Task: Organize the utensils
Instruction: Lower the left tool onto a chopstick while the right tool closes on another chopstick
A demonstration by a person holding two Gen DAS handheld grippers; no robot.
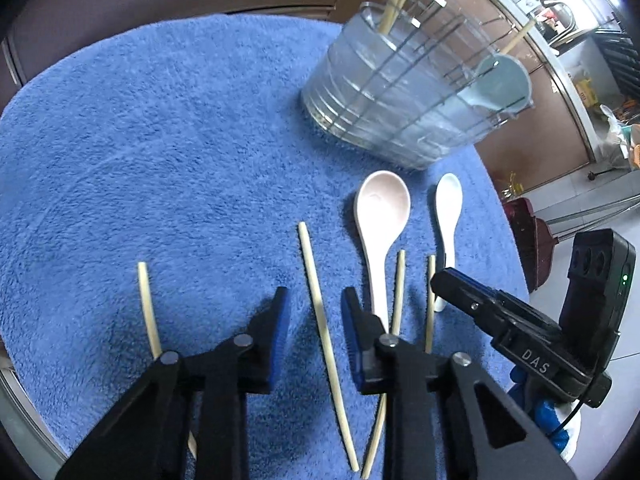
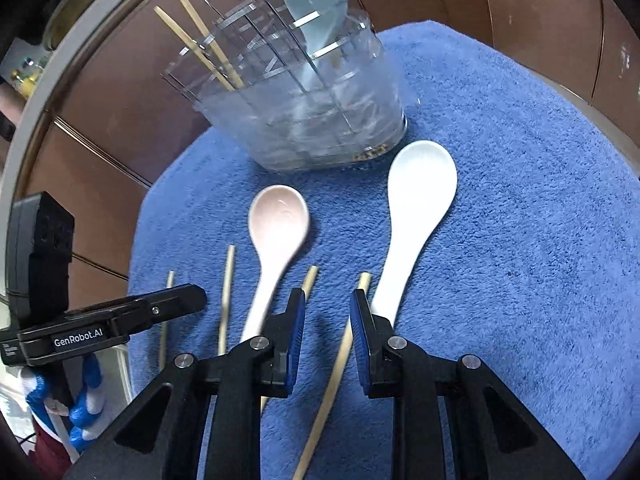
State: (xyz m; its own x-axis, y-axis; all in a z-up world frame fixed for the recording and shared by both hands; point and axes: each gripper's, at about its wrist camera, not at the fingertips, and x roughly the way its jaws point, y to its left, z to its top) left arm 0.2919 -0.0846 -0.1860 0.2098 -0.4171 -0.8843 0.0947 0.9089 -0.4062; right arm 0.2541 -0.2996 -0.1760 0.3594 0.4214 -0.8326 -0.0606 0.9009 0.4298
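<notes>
Several loose chopsticks lie on a blue towel point(image 1: 160, 140). One chopstick point(image 1: 316, 300) runs between the fingers of my left gripper point(image 1: 316, 310), which is open, with a gap on both sides. My right gripper point(image 2: 328, 306) is open too. Another chopstick point(image 2: 340, 360) lies between its fingers, close to the right pad and not pinched. A pink spoon point(image 1: 382, 204) point(image 2: 280, 220) and a white spoon point(image 1: 448, 200) point(image 2: 420, 176) lie bowl-up ahead. Behind them stands a clear divided holder point(image 1: 360, 92) point(image 2: 320, 128) with two chopsticks point(image 2: 200, 44) and a pale blue spoon point(image 2: 316, 12) in it.
The towel covers a round brown table point(image 2: 120, 128) whose edge curves close on the left of the right wrist view. Each gripper shows in the other's view, side by side: the right gripper point(image 1: 444, 280), the left gripper point(image 2: 196, 294). Kitchen clutter and a floor point(image 1: 592, 184) lie beyond.
</notes>
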